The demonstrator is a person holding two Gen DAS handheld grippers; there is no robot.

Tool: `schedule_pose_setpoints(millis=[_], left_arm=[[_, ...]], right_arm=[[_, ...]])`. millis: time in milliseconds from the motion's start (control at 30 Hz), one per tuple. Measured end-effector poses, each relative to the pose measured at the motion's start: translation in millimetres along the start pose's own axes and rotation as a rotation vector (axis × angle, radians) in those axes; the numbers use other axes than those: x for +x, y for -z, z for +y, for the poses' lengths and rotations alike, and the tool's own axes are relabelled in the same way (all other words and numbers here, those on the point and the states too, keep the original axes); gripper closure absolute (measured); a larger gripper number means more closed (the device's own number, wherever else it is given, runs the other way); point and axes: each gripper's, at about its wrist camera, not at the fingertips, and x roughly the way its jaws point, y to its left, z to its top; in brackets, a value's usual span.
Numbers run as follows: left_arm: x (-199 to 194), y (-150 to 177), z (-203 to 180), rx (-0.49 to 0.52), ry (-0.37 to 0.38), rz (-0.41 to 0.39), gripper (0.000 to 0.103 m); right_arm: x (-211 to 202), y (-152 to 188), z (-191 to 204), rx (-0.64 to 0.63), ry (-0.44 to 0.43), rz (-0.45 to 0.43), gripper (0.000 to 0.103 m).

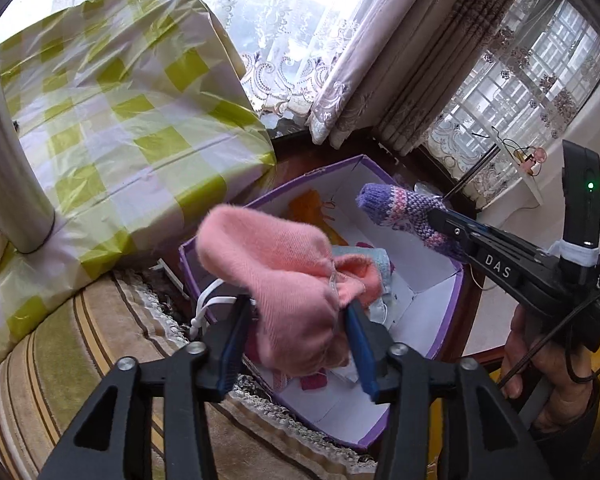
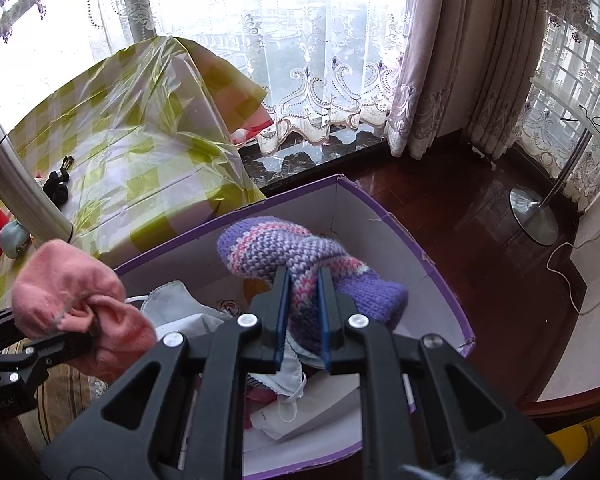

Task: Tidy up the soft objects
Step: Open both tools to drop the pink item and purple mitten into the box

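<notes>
My left gripper [image 1: 300,308] is shut on a pink fleece cloth [image 1: 276,276] and holds it over the near left part of a purple-edged white box [image 1: 428,312]. The pink cloth also shows in the right wrist view [image 2: 72,300]. My right gripper [image 2: 304,288] is shut on a purple and pink knitted mitten [image 2: 280,252], held above the box [image 2: 380,220]; the mitten also shows in the left wrist view [image 1: 404,212]. Inside the box lie a face mask [image 2: 180,312], a light blue cloth [image 1: 380,264] and an orange item [image 1: 308,204].
A table under a green-checked plastic cover [image 1: 120,120] stands left of the box, with a metal pole [image 1: 4,168] in front. A striped cushion [image 1: 68,352] lies below. Curtains [image 2: 440,60] hang behind. A lamp base [image 2: 534,216] stands on dark wood floor at right.
</notes>
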Motion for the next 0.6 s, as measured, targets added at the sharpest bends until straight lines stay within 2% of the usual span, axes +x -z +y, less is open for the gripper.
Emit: schedule_pose_setpoints(millis=[33, 133, 300, 533, 600], left_arm=[[2.8, 0.7, 0.5, -0.004, -0.008, 0.014, 0.042], [4.2, 1.4, 9.3, -0.033, -0.029, 0.027, 0.042], [-10.5, 2.1, 32.9, -0.1, -0.07, -0.003, 0.042], [-34.4, 4.9, 74.9, -0.2, -0.13, -0.05, 0.042], [-38.0, 5.0, 84.1, -0.226, -0.139, -0.058, 0.042]], right_arm=[[1.2, 0.8, -0.9, 0.002, -0.002, 0.007, 0.086], [4.1, 1.7, 0.5, 0.004, -0.018, 0.02, 0.086], [10.5, 5.4, 18.9, -0.041, -0.069, 0.043, 0.086], [35.9, 18.7, 71.6, -0.162, -0.224, 0.152, 0.085], [48.0, 20.4, 87.6, -0.197, -0.274, 0.19, 0.076]])
